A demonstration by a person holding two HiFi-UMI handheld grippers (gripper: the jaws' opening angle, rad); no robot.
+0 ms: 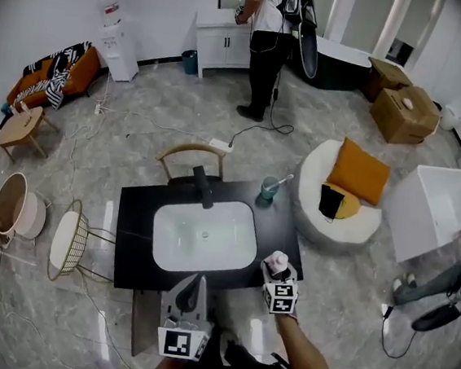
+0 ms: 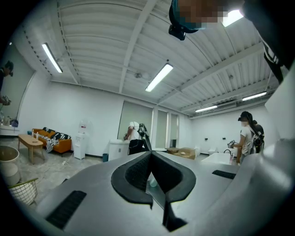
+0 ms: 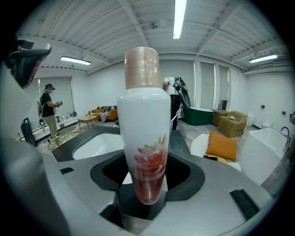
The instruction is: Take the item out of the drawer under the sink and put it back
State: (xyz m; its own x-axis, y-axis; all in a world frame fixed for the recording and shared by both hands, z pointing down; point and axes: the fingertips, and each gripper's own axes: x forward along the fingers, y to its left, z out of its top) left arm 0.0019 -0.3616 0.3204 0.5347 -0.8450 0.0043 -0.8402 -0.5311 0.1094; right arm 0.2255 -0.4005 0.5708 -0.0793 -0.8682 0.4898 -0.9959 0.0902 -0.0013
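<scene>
A white bottle (image 1: 278, 263) with a pink flower print and a rose-gold cap (image 3: 142, 67) stands upright between the jaws of my right gripper (image 1: 275, 271), which is shut on its lower part. It hangs over the front right corner of the black sink counter (image 1: 138, 211). In the right gripper view the bottle (image 3: 145, 129) fills the middle, with the white basin (image 3: 99, 145) behind it to the left. My left gripper (image 1: 195, 282) is at the counter's front edge, pointing level across it. Its jaws (image 2: 150, 156) meet at the tips with nothing between them.
On the counter are a black faucet (image 1: 202, 186) and a cup with a toothbrush (image 1: 269, 189). A wooden chair (image 1: 190, 159) stands behind, a wire basket (image 1: 69, 240) to the left, and a white pouf with an orange cushion (image 1: 357, 175) to the right. A person (image 1: 267, 28) stands far back.
</scene>
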